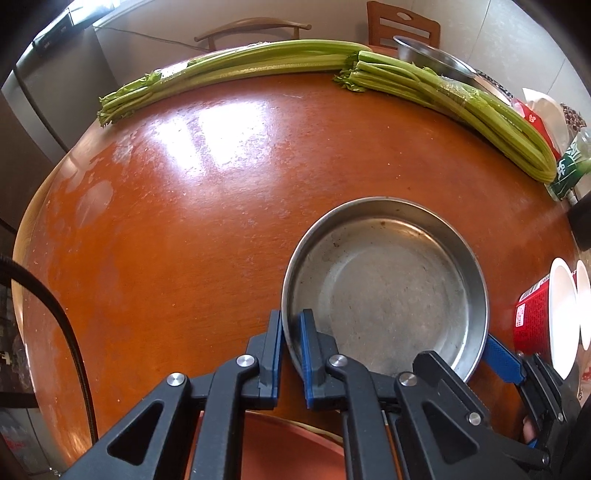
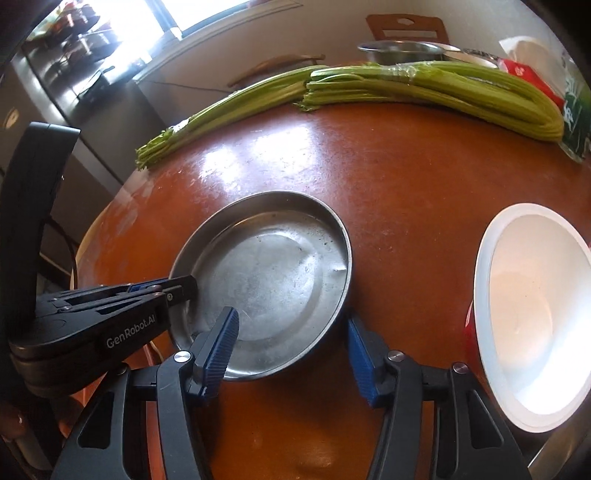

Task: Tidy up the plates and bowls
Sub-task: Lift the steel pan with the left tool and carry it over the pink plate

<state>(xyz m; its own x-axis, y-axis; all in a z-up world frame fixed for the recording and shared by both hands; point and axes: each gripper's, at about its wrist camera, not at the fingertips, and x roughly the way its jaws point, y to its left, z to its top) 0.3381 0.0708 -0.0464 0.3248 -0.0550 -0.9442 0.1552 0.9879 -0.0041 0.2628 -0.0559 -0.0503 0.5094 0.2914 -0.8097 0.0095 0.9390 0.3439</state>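
The thin, stiff, slippery metal plate, near the table's front edge, is pinched at its rim by the left gripper; the right gripper is spread astride the opposite rim, contact unclear

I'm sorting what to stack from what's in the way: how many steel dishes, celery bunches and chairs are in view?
Steel dishes: 2
Celery bunches: 2
Chairs: 2
Total: 6

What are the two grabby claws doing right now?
Left gripper: shut on the rim of the metal plate.
Right gripper: open, one finger inside the same plate, one outside its rim, pads not pressing.
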